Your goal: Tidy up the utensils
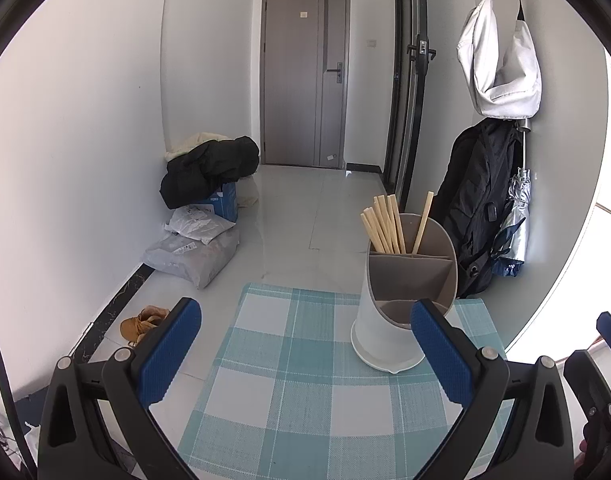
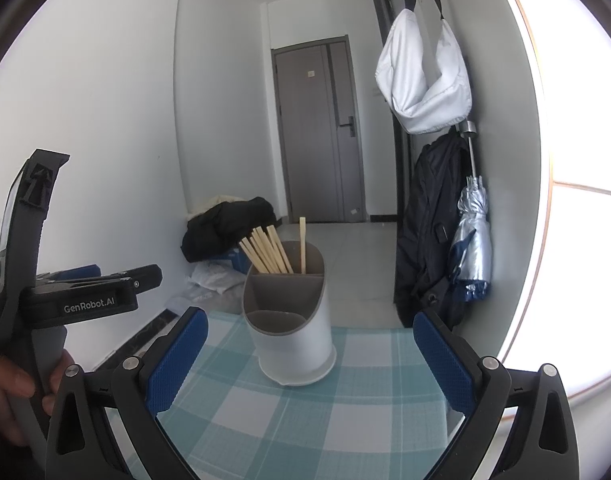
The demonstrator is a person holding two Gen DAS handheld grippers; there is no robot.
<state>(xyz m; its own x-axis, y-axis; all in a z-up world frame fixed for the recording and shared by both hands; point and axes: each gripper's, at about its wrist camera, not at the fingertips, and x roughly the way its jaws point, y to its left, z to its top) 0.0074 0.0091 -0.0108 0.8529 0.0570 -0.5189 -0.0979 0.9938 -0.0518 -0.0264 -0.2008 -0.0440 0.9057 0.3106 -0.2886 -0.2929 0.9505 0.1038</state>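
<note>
A white utensil holder [image 1: 379,332] with grey inner compartments stands upright on a blue-and-white checked placemat [image 1: 305,392]. Several wooden chopsticks [image 1: 383,222] stand in its far compartments; the near compartment looks empty. My left gripper [image 1: 305,348] is open and empty, its right finger just in front of the holder. In the right wrist view the holder [image 2: 293,344] stands ahead on the placemat [image 2: 305,420], chopsticks [image 2: 271,254] in the back. My right gripper [image 2: 311,352] is open and empty, short of the holder. The left gripper's body [image 2: 85,292] shows at left, held by a hand.
The table's far edge lies just behind the holder. Beyond are a tiled floor, a pile of clothes and bags [image 1: 209,200] by the left wall, a shoe [image 1: 143,322], a grey door [image 1: 305,76], and a backpack [image 2: 429,232], umbrella [image 2: 471,240] and white bag [image 2: 423,76] hanging right.
</note>
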